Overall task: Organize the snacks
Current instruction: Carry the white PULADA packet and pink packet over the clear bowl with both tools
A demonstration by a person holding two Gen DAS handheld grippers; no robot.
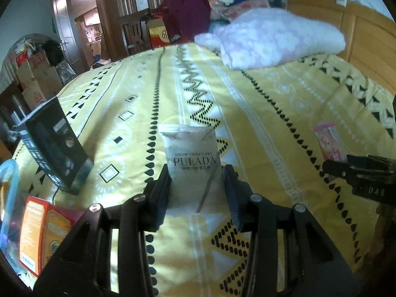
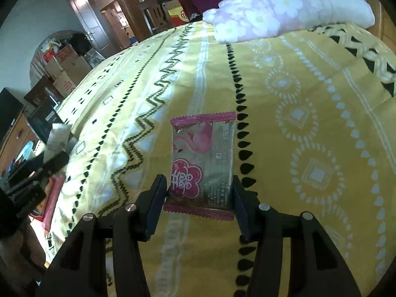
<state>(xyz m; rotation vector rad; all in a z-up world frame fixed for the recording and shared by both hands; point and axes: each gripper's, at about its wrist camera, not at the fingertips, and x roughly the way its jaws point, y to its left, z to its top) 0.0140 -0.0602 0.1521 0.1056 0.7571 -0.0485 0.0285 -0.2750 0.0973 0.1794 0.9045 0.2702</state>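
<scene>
In the left wrist view a white PULADA snack packet (image 1: 191, 158) stands upright between the pads of my left gripper (image 1: 196, 173), which is shut on it above the yellow bedspread (image 1: 272, 128). My right gripper (image 2: 199, 185) is shut on a pink and silver snack packet (image 2: 203, 160), held by its lower sides above the bedspread (image 2: 309, 99). From the left wrist view the right gripper (image 1: 334, 167) shows at the right edge with the pink packet (image 1: 329, 143) in it. In the right wrist view the left gripper's dark body (image 2: 37, 170) and the white packet (image 2: 58, 136) appear at the left edge.
A black box (image 1: 53, 146) stands on the bed at the left. An orange and red snack box (image 1: 42, 235) lies inside a clear blue-rimmed container (image 1: 10, 185) at the lower left. A folded floral blanket (image 1: 277, 37) lies at the far end. Cardboard boxes (image 2: 66, 69) stand beyond the bed's left side.
</scene>
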